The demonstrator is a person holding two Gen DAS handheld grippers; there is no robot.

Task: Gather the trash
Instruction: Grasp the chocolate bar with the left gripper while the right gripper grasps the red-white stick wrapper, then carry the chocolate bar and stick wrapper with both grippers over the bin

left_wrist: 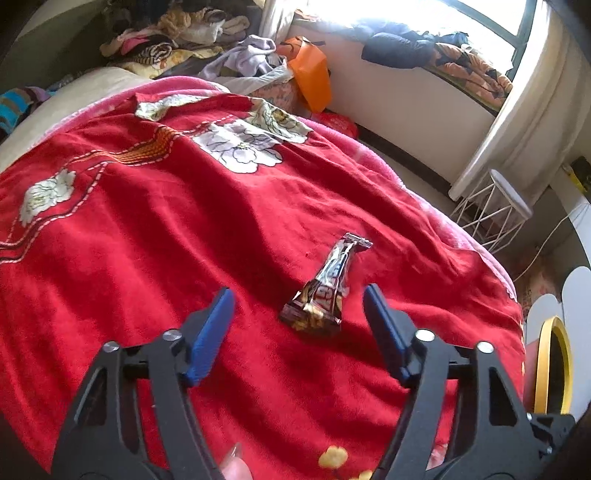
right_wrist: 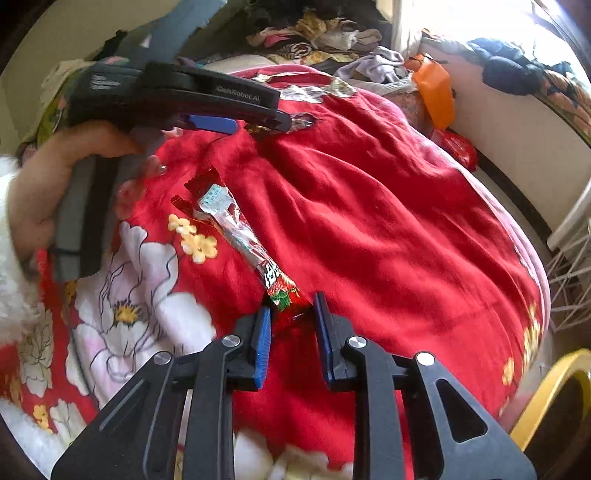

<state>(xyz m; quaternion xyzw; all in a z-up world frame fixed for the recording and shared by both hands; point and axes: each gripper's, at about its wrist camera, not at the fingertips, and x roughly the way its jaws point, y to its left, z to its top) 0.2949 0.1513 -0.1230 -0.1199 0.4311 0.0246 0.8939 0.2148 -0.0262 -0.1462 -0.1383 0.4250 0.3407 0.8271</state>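
Note:
A dark brown and silver snack wrapper (left_wrist: 325, 291) lies on the red flowered blanket (left_wrist: 184, 229). My left gripper (left_wrist: 299, 299) is open, its blue pads on either side of the wrapper's near end. It also shows in the right wrist view (right_wrist: 221, 123), with the same wrapper (right_wrist: 299, 122) at its tip. A long red and clear wrapper (right_wrist: 240, 236) lies on the blanket (right_wrist: 388, 221). My right gripper (right_wrist: 291, 314) is partly open, with that wrapper's near end between its pads; contact is unclear.
A yellow-rimmed bin (left_wrist: 554, 365) stands at the bed's right edge and shows in the right wrist view (right_wrist: 550, 398). A white wire stool (left_wrist: 495, 206) stands by the window wall. An orange bag (left_wrist: 310, 74) and piled clothes (left_wrist: 192, 33) lie beyond the bed.

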